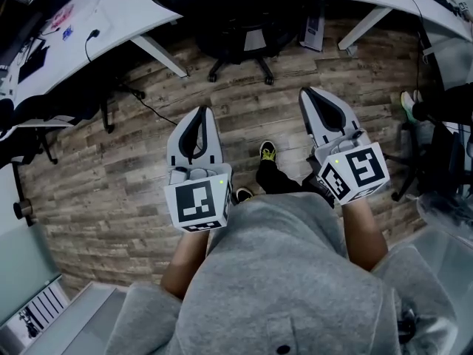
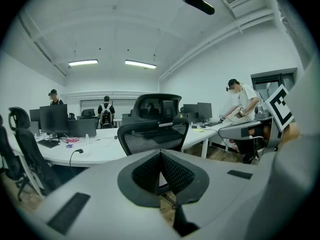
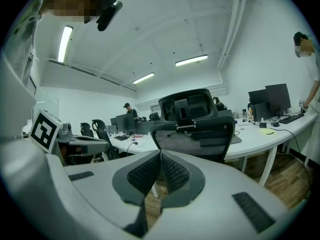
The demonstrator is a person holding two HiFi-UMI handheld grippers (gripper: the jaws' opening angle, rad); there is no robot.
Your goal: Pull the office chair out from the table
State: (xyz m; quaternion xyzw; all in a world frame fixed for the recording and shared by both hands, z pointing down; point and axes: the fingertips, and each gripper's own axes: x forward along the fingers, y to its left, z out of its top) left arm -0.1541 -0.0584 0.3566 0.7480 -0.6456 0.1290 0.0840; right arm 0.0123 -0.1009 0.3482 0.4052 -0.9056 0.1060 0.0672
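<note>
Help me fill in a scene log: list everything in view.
office chair: one, black, at the tables' edge ahead
tables: two, white, top of head view
floor: one, grey-brown planks, underfoot
monitors: several, dark, on tables
spare chairs: several, black, at other tables
other people: three, left gripper view, by tables
ceiling lights: two, white, overhead
shoes: two, black-yellow, on floor
left gripper: one, white, jaws shut, empty
right gripper: one, white, jaws shut, empty
</note>
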